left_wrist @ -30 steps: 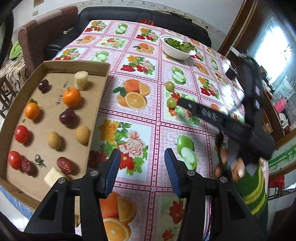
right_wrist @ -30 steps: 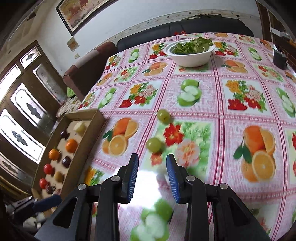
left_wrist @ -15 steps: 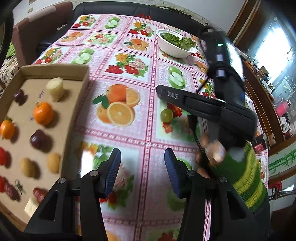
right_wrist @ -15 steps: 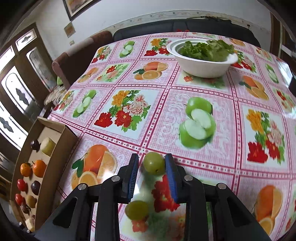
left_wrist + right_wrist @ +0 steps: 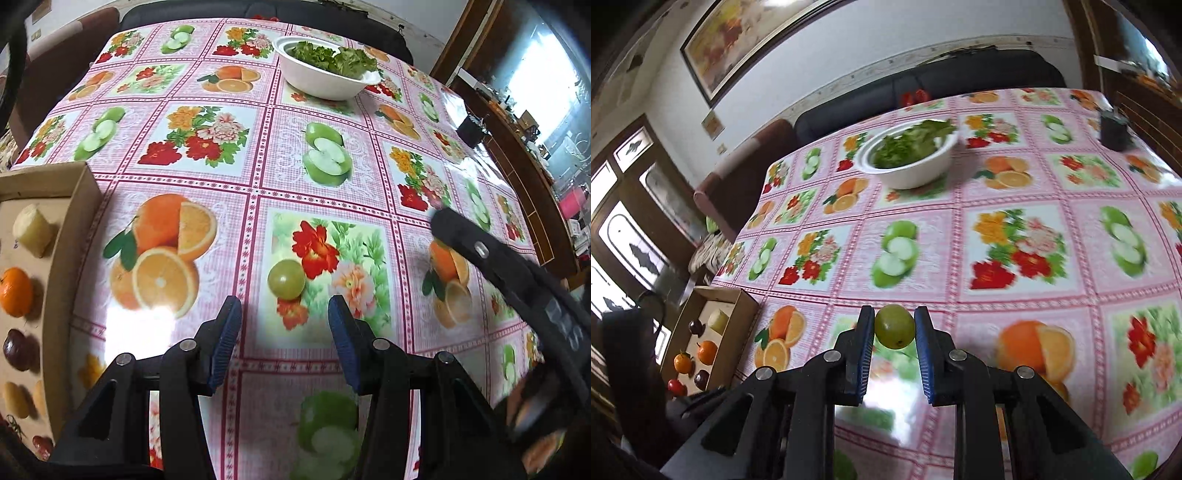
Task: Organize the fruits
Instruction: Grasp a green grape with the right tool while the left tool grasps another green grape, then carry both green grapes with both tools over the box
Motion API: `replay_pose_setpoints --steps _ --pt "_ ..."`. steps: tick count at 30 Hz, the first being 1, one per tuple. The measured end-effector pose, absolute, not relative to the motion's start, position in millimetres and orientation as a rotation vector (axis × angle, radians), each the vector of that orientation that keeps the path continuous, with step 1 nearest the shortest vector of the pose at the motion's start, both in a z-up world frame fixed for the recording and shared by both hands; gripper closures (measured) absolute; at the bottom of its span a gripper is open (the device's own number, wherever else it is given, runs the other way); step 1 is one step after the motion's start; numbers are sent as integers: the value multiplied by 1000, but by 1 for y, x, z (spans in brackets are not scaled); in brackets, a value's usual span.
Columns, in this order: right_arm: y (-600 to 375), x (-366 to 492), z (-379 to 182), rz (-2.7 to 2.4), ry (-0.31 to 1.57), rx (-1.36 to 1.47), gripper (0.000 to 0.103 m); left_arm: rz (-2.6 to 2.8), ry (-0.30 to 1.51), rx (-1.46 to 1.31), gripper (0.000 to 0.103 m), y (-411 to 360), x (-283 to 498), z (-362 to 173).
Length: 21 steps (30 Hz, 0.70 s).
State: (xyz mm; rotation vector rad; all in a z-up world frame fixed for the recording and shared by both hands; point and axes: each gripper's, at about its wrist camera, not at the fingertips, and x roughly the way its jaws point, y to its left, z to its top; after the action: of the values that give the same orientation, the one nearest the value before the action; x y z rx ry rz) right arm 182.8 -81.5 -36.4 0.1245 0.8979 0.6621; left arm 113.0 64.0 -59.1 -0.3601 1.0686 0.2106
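The right tongs (image 5: 894,328) are pinched on a green grape (image 5: 894,326), their blue pads pressing it from both sides. They have just been closing, and the fruit now sits between the tips, lifted off the tabletop (image 5: 1015,295).

The left tongs (image 5: 284,325) stand wide with nothing between the pads. Just ahead of them, nearly centred on the gap, a second green grape (image 5: 286,278) lies on the flowered cloth beside a printed red blossom. To the right of these tongs a dark, blurred arm of the other tool crosses the view; I cannot make out its tips from here.

Left of the left tongs sits a shallow cardboard tray (image 5: 75,221), its near corner just beside the printed orange halves. In it I can see a pale chunk of fruit (image 5: 32,230), an orange tangerine (image 5: 14,291) nearer than that, then a dark plum (image 5: 16,349); lower pieces are cut off by the edge. From the right tongs the same tray shows down to the left, well apart from the held grape.

Further ahead, well beyond both tongs, a white bowl (image 5: 325,83) heaped with green leaves (image 5: 332,57) stands on the tabletop. Past it a dark sofa (image 5: 960,83) runs along the far edge, and a framed painting (image 5: 738,40) hangs on the wall above.
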Motion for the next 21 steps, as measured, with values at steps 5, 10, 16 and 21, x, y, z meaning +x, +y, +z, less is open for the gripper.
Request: replay_pose_setpoints --steps 5,10,16,21 --pt "-98 178 -38 648 901 151 80 231 1057 -326 56 60 124 -63" --pt "-107 171 -37 641 898 171 80 252 1051 -280 84 57 129 -64" --pt "-109 158 -29 648 884 180 81 290 1029 -276 84 60 104 -56" --pt "-98 142 -21 697 876 179 81 337 996 -282 84 71 68 -43"
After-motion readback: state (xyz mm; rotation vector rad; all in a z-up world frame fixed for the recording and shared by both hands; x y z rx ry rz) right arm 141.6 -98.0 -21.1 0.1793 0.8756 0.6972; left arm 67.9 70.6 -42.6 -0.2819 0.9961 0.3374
